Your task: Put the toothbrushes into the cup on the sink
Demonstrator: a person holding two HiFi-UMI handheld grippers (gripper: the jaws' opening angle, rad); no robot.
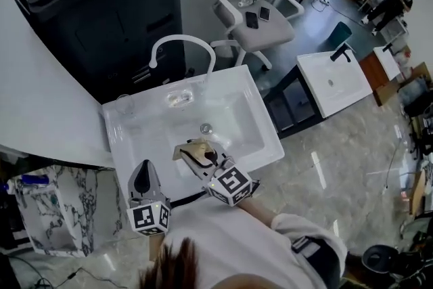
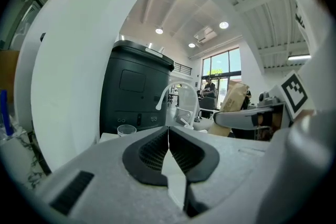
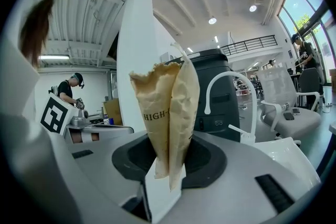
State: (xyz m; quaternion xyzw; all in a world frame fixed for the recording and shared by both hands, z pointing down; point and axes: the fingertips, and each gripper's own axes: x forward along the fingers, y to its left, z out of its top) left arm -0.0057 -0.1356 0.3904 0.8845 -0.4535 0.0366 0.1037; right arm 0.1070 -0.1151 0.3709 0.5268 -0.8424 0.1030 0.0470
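A brown paper packet (image 3: 168, 113) is gripped by the right gripper (image 3: 165, 162) over the near part of the white sink (image 1: 260, 145). The clear cup (image 1: 125, 103) is placed on the sink's back left corner, near the curved faucet (image 1: 183, 44). The left gripper (image 2: 169, 140) is closed on nothing. Behind the sink a black cabinet (image 1: 101, 3) and a white chair (image 1: 254, 10) are seen.

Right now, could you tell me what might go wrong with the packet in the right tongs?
The right tongs pinch the paper packet only by one end, so it could slip or tear and drop into the sink. The cup sits at the sink's far corner near the faucet; reaching there might knock it over.
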